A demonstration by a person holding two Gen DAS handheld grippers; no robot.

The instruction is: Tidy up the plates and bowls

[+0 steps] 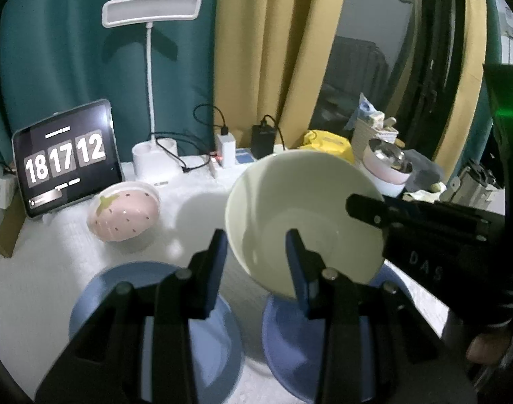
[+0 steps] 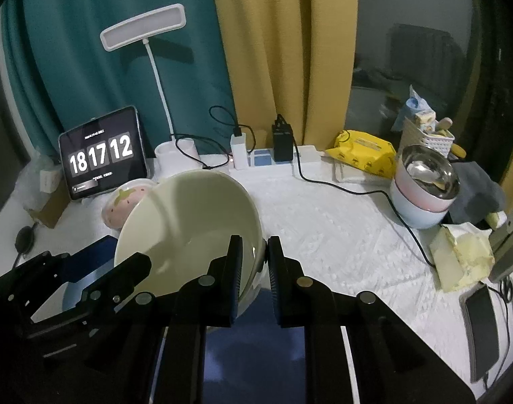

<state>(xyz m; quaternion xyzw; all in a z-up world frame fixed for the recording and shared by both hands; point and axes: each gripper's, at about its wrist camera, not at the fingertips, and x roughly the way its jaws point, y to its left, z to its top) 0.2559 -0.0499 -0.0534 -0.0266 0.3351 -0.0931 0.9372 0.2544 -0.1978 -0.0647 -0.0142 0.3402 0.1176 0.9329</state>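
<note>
A pale cream bowl (image 1: 303,208) hangs tilted above the white table, held from both sides. My left gripper (image 1: 256,249) is shut on its left wall, one finger outside and one inside. My right gripper (image 2: 254,256) is shut on the right rim of the bowl (image 2: 189,222); in the left wrist view it reaches in from the right. Two blue plates (image 1: 148,303) (image 1: 323,346) lie on the table under the bowl. A pink strawberry bowl (image 1: 125,212) sits upside down at the back left.
A tablet showing a clock (image 1: 66,158), a white desk lamp (image 1: 152,67) and a power strip with cables (image 2: 266,160) line the back. Stacked pots with a steel bowl (image 2: 424,185), a yellow pack (image 2: 360,153) and a phone (image 2: 481,330) crowd the right side.
</note>
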